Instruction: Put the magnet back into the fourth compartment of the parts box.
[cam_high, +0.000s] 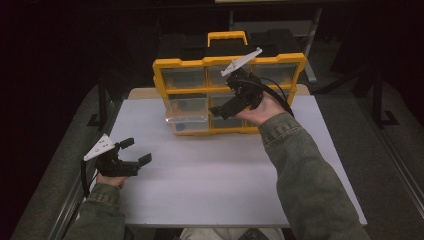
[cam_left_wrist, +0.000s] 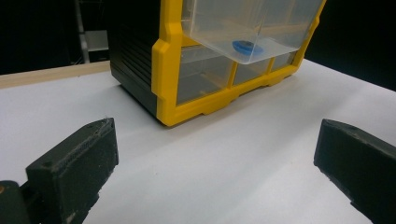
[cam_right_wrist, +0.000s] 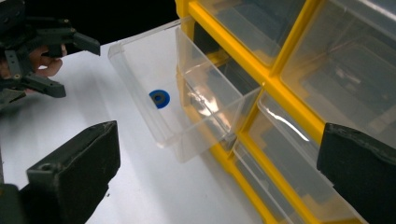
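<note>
Here, in the high view, a yellow drawer cabinet stands at the far edge of the white table, with a clear drawer pulled out of its left column. The right gripper hovers just in front of the cabinet, right of that drawer, jaws spread and holding nothing. The left gripper rests well short of the cabinet, toward its left, also spread wide and empty.

In the left gripper view, the cabinet stands ahead beyond the parted jaws; the drawer juts from its front with a small blue ring lying on its floor.

In the right gripper view, the drawer sticks out from the cabinet, the blue ring inside it. The jaws stand wide apart just beside the cabinet's front, touching nothing. The left gripper shows farther off.
</note>
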